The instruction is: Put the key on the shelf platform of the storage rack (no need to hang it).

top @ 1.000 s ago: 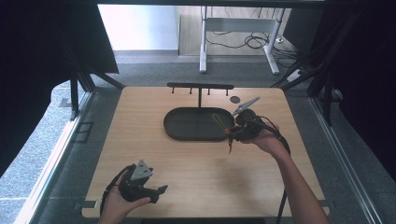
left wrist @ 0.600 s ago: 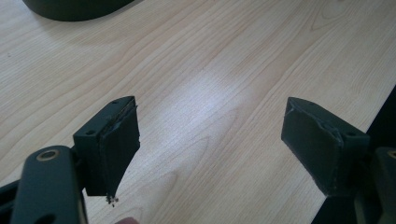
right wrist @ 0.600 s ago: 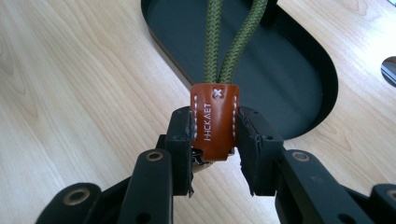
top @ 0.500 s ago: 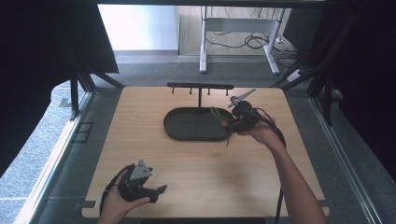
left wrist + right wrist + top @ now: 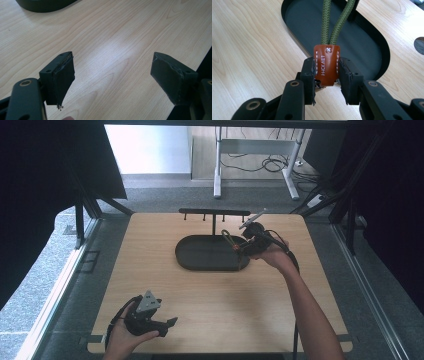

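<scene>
My right gripper (image 5: 327, 72) is shut on a brown leather tab (image 5: 326, 65) that binds an olive green cord loop (image 5: 337, 22). In the high view that gripper (image 5: 241, 246) hovers over the right end of the black oval tray (image 5: 200, 255), with the cord loop (image 5: 228, 238) pointing toward the black hook rack (image 5: 214, 213) behind the tray. My left gripper (image 5: 167, 325) rests near the table's front left edge; its jaws (image 5: 115, 75) stand wide open over bare wood with nothing between them.
The light wooden table (image 5: 215, 295) has a round hole near its far right corner (image 5: 419, 45). Dark curtains flank both sides. A desk frame and cables stand on the floor beyond the table.
My right gripper has carried the cord loop up and back, from the tray's right edge toward the hook rack. The left gripper has stayed put.
</scene>
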Available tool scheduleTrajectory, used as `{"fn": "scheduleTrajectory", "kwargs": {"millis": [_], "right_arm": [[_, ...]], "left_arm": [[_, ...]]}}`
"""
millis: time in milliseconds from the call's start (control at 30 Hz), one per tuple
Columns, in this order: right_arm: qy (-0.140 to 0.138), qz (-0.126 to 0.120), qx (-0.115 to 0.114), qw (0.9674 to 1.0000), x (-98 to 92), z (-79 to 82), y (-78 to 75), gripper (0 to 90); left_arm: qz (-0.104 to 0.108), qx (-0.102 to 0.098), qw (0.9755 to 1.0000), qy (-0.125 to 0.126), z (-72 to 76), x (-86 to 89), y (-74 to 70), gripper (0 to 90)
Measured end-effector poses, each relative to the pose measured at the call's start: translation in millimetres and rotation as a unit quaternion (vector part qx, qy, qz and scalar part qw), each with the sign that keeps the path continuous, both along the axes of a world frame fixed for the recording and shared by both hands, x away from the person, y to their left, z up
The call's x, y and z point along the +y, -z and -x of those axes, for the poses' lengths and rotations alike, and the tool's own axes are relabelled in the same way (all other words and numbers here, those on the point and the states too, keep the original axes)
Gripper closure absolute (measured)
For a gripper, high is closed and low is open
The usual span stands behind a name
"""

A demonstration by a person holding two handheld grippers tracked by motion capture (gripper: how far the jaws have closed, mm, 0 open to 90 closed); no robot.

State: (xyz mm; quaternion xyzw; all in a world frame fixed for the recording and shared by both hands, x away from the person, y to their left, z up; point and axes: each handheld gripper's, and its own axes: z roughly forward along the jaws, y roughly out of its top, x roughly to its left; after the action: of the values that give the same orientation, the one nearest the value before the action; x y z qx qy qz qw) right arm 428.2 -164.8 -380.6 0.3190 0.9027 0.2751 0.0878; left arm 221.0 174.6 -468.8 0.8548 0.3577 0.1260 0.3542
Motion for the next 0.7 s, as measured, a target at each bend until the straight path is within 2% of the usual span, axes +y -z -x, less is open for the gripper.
{"fn": "scheduleTrajectory", "kwargs": {"millis": [333,700], "right_arm": [[0.011,-0.003,-0.004,0.9999,2.0,-8.9,-4.3,67.4],[0.025,-0.008,0.0,0.9997,1.7,-21.4,-0.7,67.4]], "left_arm": [[-0.002,0.001,1.0,0.004,-0.1,-1.1,0.5,19.8],[-0.002,0.0,1.0,0.002,0.1,0.1,-0.6,19.8]]}}
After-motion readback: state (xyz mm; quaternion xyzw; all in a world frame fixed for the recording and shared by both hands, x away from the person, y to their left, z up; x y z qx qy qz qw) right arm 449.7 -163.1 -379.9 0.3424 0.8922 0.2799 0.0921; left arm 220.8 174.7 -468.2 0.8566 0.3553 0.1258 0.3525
